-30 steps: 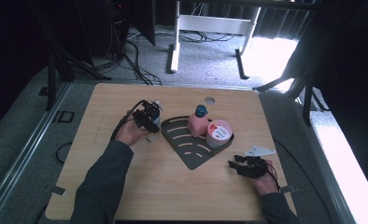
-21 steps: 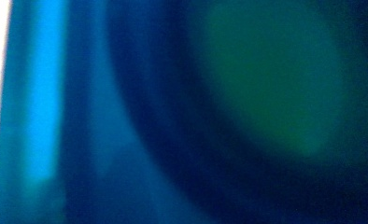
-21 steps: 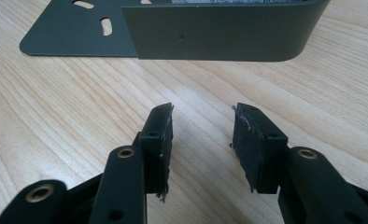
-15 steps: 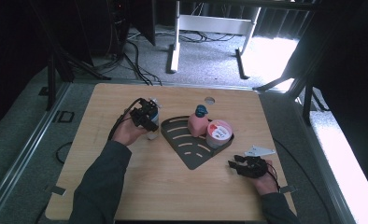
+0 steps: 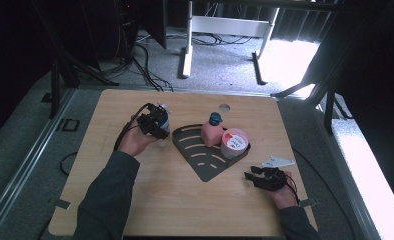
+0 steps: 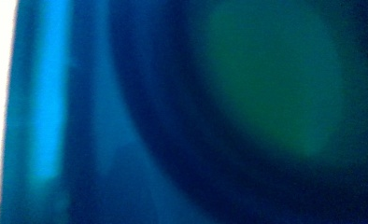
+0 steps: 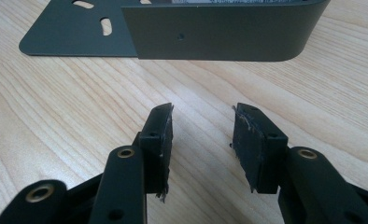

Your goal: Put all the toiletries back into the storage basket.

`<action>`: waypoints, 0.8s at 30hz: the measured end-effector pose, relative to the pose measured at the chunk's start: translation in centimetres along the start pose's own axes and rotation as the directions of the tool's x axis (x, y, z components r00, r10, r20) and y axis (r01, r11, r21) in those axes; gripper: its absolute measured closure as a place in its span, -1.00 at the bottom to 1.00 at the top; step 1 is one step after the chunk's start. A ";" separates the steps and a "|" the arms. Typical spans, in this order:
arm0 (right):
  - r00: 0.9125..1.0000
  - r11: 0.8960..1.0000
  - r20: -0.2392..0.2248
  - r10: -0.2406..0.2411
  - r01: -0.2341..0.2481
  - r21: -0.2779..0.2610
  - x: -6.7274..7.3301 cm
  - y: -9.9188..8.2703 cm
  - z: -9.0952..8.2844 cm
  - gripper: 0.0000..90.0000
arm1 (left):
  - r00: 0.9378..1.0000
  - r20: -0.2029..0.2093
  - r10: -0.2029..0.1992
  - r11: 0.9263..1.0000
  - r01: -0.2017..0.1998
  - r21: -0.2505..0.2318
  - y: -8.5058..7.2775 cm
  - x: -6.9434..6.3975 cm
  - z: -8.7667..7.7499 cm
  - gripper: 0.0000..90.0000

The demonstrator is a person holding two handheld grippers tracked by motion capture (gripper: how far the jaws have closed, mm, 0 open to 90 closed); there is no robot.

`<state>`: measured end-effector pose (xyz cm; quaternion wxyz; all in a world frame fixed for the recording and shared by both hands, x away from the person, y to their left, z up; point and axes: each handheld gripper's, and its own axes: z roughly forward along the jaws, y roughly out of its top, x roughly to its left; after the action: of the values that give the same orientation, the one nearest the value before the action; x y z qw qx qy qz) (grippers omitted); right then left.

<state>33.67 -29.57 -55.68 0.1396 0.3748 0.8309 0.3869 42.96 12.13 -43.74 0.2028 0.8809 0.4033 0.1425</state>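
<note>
Across the wooden table (image 5: 150, 200) bare board runs along the near edge and down the left side, with open room between the two hands. At its middle lies a dark slotted corner tray (image 5: 195, 150), holding a pink bottle (image 5: 211, 133) and a red-lidded tub (image 5: 234, 142) against its far wall. Just left of the tray, the left gripper (image 5: 155, 125) is clamped on a clear bottle (image 5: 163, 131), mostly hidden behind it; its own view is a blue-green blur. Near the right edge, the right gripper (image 7: 201, 140) rests with jaws apart and empty, facing the tray's wall.
</note>
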 end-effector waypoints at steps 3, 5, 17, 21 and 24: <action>1.000 1.000 0.000 0.000 0.000 0.000 0.0 0.0 0.0 0.27 | 1.000 0.002 0.008 1.000 -0.008 -0.004 0.2 -0.1 -0.3 0.23; 1.000 1.000 -0.001 0.000 0.000 0.000 0.0 0.0 0.0 0.27 | 1.000 0.000 0.013 1.000 -0.013 -0.007 0.4 -0.2 -0.5 0.23; 1.000 1.000 0.000 0.001 -0.001 0.000 0.0 0.0 0.0 0.27 | 1.000 0.004 0.027 0.999 -0.027 -0.025 1.1 -0.7 -1.0 0.23; 1.000 1.000 0.000 0.000 0.000 0.000 0.0 0.0 0.0 0.27 | 0.999 0.000 0.033 0.999 -0.033 -0.036 1.5 -0.9 -1.3 0.23; 1.000 1.000 0.000 0.000 0.000 0.000 0.0 0.0 0.0 0.27 | 0.999 0.005 0.040 0.998 -0.040 -0.041 1.8 -1.1 -1.4 0.23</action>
<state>33.68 -29.57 -55.68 0.1394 0.3749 0.8308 0.3869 42.86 10.51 -41.74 0.2190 0.8848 0.3820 0.1523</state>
